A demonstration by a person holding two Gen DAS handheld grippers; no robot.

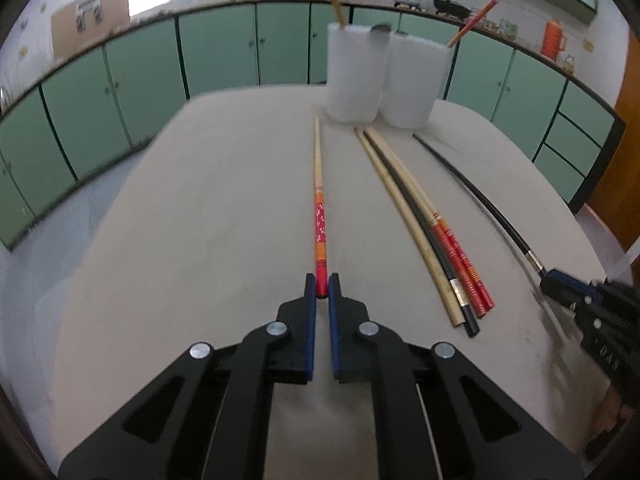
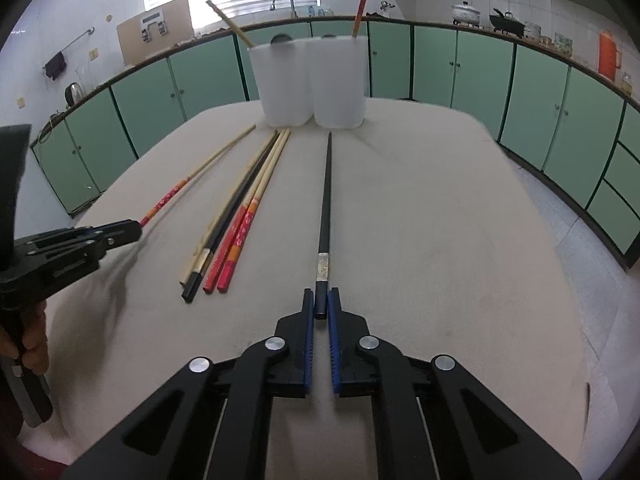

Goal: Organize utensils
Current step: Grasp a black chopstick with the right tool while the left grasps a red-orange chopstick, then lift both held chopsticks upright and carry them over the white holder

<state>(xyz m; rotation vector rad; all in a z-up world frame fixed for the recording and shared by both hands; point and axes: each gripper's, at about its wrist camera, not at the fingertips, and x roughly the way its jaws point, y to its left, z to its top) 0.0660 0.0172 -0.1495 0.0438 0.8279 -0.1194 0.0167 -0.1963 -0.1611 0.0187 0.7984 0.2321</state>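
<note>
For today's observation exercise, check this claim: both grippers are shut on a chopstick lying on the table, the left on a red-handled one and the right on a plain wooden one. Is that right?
Not quite. The right gripper is shut on a black chopstick, not a plain wooden one, as the right wrist view shows. The left gripper is indeed shut on the red-handled chopstick lying on the table.

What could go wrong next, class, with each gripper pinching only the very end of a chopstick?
1. The left gripper holds the red chopstick by its tip, so it may swivel or slip when lifted.
2. The black chopstick in the right gripper points at the right cup; pushing forward could knock it.
3. Either lift might disturb the loose chopsticks.
</note>
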